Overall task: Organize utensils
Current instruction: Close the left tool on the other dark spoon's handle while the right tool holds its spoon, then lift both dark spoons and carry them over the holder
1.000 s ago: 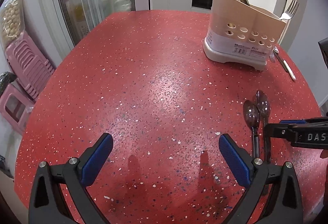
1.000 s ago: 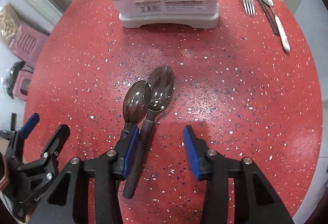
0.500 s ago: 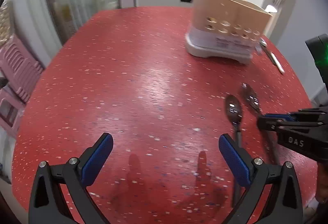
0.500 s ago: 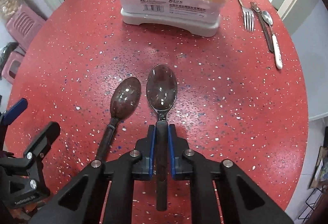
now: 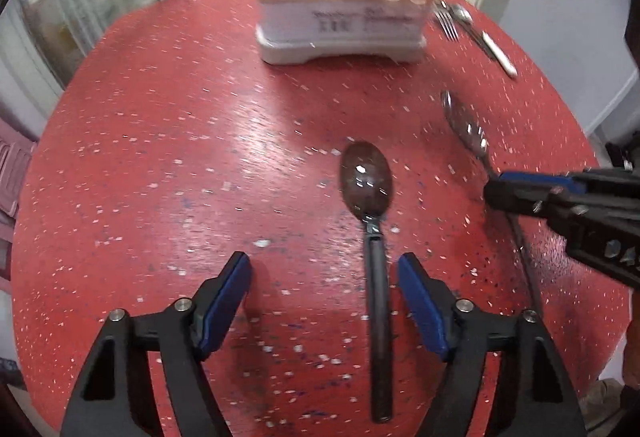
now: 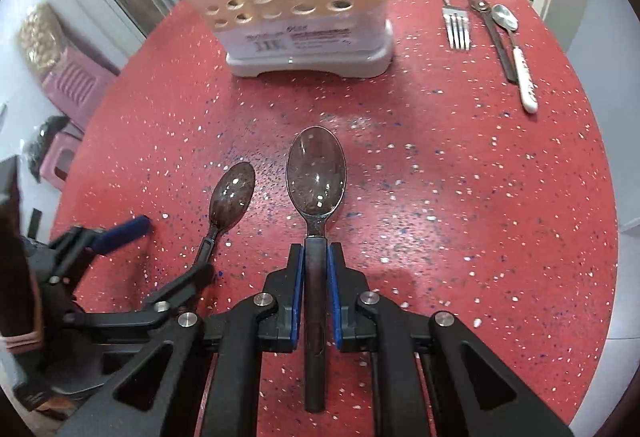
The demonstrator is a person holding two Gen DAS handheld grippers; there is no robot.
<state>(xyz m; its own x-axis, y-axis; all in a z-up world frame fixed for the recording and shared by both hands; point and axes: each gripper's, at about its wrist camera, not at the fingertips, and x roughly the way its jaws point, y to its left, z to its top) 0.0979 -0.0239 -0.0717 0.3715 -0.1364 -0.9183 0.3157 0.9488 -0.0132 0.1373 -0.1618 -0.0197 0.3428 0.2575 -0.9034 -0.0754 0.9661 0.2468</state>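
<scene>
The round red speckled table (image 6: 460, 197) carries a beige perforated plastic utensil caddy (image 6: 304, 9) on its far side.

The right gripper (image 6: 316, 293) is clenched on the dark handle of the larger steel spoon (image 6: 316, 177), bowl pointing at the caddy. Risk: gripped near the neck, the spoon could pivot between the pads on lifting.

The left gripper (image 5: 324, 301) is released, jaws straddling the handle of the smaller dark-handled spoon (image 5: 366, 177), which lies flat nearer the right finger. Risk: off-centre closure could push the handle sideways.
</scene>
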